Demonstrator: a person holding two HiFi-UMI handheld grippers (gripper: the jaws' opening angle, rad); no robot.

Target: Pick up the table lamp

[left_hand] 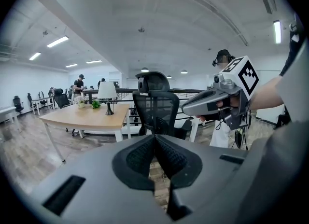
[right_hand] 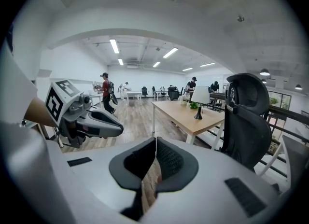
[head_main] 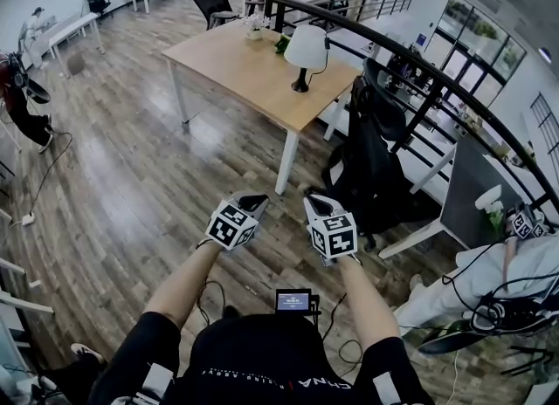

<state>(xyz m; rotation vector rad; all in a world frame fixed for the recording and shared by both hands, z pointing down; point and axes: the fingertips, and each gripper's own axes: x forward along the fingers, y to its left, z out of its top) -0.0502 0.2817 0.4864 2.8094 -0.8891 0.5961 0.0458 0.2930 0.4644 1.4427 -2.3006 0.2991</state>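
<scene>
The left tool (head_main: 255,202) and the right tool (head_main: 316,202) are held side by side in front of the person, above the wooden floor (head_main: 131,185), close to each other but apart. In the left gripper view, the left tool's jaws are seen pressed together with nothing between them. In the right gripper view, the right tool's jaws are likewise seen closed on nothing.

The table lamp (head_main: 306,50) is seen standing upright on the wooden surface (head_main: 244,72), well apart from both tools. Its white shade is carried on a dark stem and base. It is placed near the edge of the surface that lies along the dark railing (head_main: 410,54). A small green plant (head_main: 282,44) is seen just beside the lamp on the same surface.

A black office chair (head_main: 376,159) is seen on the floor at the near corner of the surface, between the right tool and the railing. Both tools are pointed toward the surface and the chair.
</scene>
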